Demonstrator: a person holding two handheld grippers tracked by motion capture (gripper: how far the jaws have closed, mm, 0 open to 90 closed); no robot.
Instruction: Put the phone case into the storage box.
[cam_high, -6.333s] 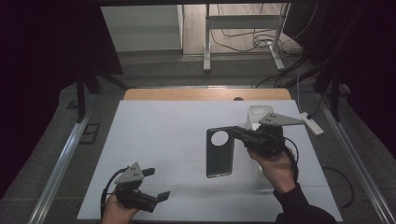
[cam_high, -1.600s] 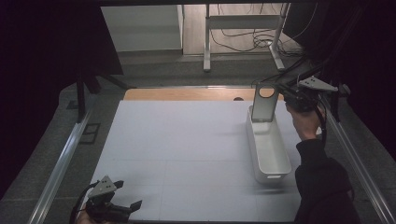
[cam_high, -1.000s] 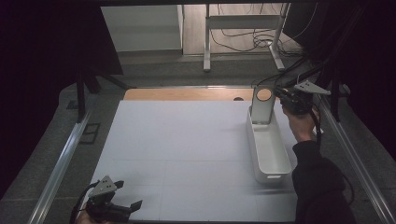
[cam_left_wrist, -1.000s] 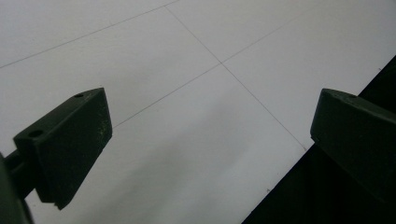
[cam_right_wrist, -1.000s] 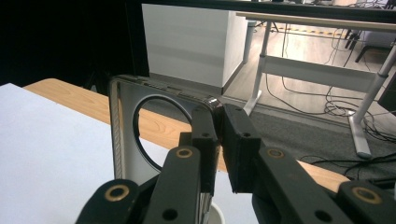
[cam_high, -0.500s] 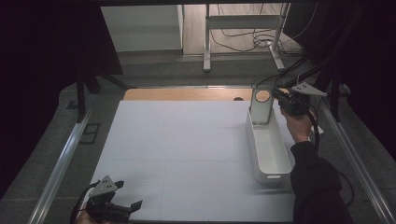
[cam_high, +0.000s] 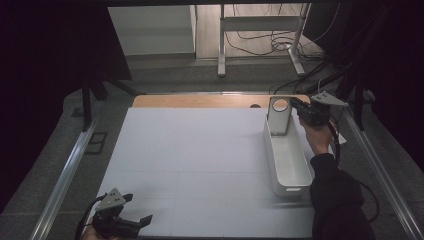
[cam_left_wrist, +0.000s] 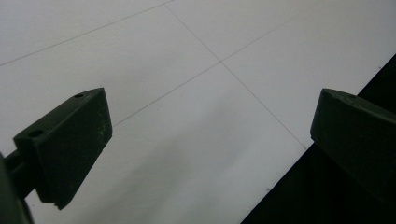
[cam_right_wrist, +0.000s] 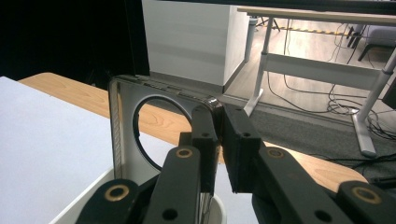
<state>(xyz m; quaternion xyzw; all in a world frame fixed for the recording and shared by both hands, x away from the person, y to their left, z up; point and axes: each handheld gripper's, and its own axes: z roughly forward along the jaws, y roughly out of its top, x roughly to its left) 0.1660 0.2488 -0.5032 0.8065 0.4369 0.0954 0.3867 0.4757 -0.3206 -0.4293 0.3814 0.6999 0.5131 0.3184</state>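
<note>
At the far right corner of the worktop (cam_high: 200, 150), my right tool (cam_high: 295, 106) is clenched on the top edge of a phone case (cam_high: 279, 116), a dark shell with a round camera cutout near its upper end. In the right gripper view the two black jaws pinch the case's rim close to one corner, leaving the cutout and the rest of the shell (cam_right_wrist: 135, 135) free. I hold the case upright, its lower end down inside the far end of the long white bin (cam_high: 287, 162), because a narrow bin accepts a flat part most readily when it is fed edge-first; gripping at the top edge keeps the jaws clear of the bin walls. Whether the lower end touches the bin floor I cannot tell. The step in hand appears to be depositing the case, and release looks close; the case may then tip against a wall, so the grip should open only once the lower end is seated. My left tool (cam_high: 131, 224) is parked at the near left edge of the worktop, released, jaws wide apart over the bare white surface, well apart from the bin so that it does not obstruct the placement.
</note>
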